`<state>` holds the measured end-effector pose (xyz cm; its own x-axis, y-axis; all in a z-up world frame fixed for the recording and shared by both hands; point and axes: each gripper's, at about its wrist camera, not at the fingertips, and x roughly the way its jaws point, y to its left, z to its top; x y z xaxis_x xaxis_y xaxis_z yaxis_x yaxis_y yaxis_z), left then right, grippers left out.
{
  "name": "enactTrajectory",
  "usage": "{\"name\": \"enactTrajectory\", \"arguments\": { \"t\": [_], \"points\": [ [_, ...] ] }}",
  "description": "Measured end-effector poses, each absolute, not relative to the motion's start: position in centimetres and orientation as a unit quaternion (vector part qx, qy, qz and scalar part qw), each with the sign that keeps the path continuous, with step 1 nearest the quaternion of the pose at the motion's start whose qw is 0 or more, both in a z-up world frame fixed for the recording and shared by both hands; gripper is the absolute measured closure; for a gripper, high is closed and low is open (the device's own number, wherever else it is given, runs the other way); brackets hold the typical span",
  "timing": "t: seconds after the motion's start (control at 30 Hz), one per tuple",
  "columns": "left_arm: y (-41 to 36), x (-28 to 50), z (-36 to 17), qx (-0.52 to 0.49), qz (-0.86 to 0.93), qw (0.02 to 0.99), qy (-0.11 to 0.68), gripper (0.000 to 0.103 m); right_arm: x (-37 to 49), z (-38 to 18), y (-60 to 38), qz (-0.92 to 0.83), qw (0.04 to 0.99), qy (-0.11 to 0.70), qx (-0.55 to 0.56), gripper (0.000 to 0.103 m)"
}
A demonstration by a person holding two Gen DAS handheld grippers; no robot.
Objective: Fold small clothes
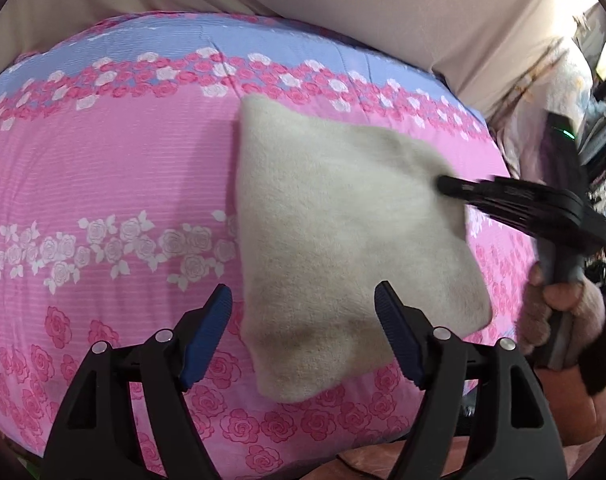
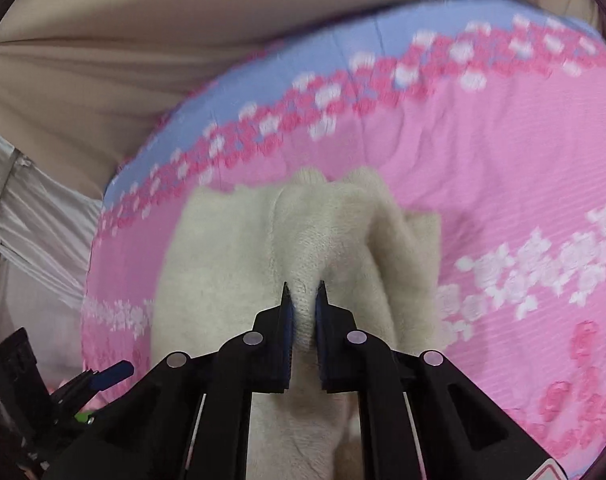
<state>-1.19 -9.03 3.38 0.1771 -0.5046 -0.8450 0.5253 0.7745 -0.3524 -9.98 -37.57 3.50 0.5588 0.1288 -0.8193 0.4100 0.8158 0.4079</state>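
A small cream fleece garment [image 1: 335, 240] lies on a pink floral bedspread [image 1: 115, 176], one edge lifted. My left gripper [image 1: 303, 300] is open and empty, just above the garment's near edge. My right gripper [image 2: 303, 292] is shut on a bunched fold of the cream garment [image 2: 323, 236] and holds it raised. In the left wrist view the right gripper [image 1: 443, 184] pinches the garment's right edge. In the right wrist view a blue pad of the left gripper [image 2: 111, 372] shows at the lower left.
The bedspread [image 2: 503, 184] has a blue band with roses along its far edge. Beige fabric [image 1: 383, 8] rises behind the bed. A gloved hand [image 1: 559, 308] holds the right gripper's handle. Cluttered items [image 1: 599, 120] stand at the far right.
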Motion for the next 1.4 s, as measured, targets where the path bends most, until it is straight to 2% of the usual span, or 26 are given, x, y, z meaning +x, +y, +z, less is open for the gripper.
{"name": "enactTrajectory", "arguments": {
  "t": [0.03,0.1,0.17,0.3,0.33,0.37,0.43,0.47,0.63,0.8,0.83,0.97,1.0,1.03,1.1,1.17,1.2,1.27,1.4],
  "points": [
    [-8.8,-1.1,3.3,0.006,-0.332,0.769,0.547,0.027,-10.4,2.6,-38.3,-0.094,0.826,0.471,0.294,0.094],
    [-8.6,-0.9,2.8,-0.001,-0.324,0.768,0.552,0.026,-10.2,-0.4,-39.0,-0.113,0.803,0.507,0.291,0.094],
    [-8.7,-0.7,2.4,-0.005,-0.322,0.764,0.56,0.026,-10.3,-2.4,-39.1,-0.101,0.792,0.514,0.314,0.087],
    [-9.2,-0.3,2.4,-0.013,-0.324,0.762,0.56,0.026,-10.8,0.3,-39.0,-0.108,0.802,0.488,0.327,0.073],
    [-9.3,-0.1,2.4,-0.017,-0.325,0.761,0.561,0.026,-11.1,1.1,-38.9,-0.113,0.807,0.484,0.319,0.059],
    [-9.5,0.3,2.3,-0.024,-0.325,0.76,0.562,0.026,-11.6,1.8,-38.8,-0.12,0.812,0.48,0.309,0.039],
    [-9.8,1.1,2.2,-0.039,-0.325,0.757,0.565,0.026,-12.6,2.1,-38.9,-0.128,0.815,0.479,0.3,0.021],
    [-10.0,1.6,2.0,-0.052,-0.328,0.752,0.569,0.025,-13.1,1.7,-39.1,-0.128,0.811,0.484,0.303,0.02],
    [-11.7,3.9,-0.9,-0.083,-0.32,0.727,0.602,0.023,-13.7,-3.2,-39.5,-0.101,0.758,0.525,0.375,0.02],
    [-13.4,4.7,-3.9,-0.078,-0.309,0.706,0.632,0.02,-13.8,-5.9,-39.6,-0.072,0.729,0.509,0.452,0.019],
    [-13.4,4.8,-4.6,-0.087,-0.302,0.701,0.64,0.016,-13.7,-5.9,-39.5,-0.073,0.73,0.504,0.455,0.016],
    [-13.0,5.2,-5.9,-0.137,-0.286,0.681,0.661,0.013,-12.9,-5.6,-38.9,-0.069,0.735,0.51,0.441,0.016],
    [-13.1,5.0,-5.7,-0.128,-0.283,0.685,0.659,0.013,-12.7,-5.6,-38.6,-0.061,0.735,0.512,0.441,0.017],
    [-13.3,4.8,-5.6,-0.122,-0.283,0.688,0.657,0.014,-12.3,-5.6,-38.4,-0.053,0.736,0.511,0.44,0.023],
    [-13.8,4.4,-5.1,-0.11,-0.292,0.691,0.652,0.022,-12.0,-5.5,-37.7,-0.055,0.743,0.514,0.426,0.028],
    [-14.1,4.3,-4.6,-0.104,-0.296,0.69,0.652,0.036,-11.9,-5.1,-37.4,-0.057,0.75,0.513,0.414,0.041],
    [-14.1,4.2,-4.3,-0.101,-0.3,0.689,0.652,0.041,-11.8,-4.8,-37.3,-0.058,0.752,0.512,0.412,0.045],
    [-13.8,4.2,-3.5,-0.106,-0.31,0.685,0.651,0.056,-11.9,-3.9,-37.0,-0.06,0.757,0.509,0.405,0.054],
    [-12.5,3.7,-1.6,-0.133,-0.326,0.669,0.654,0.062,-12.4,-1.8,-36.2,-0.048,0.763,0.501,0.405,0.057]
  ]
}}
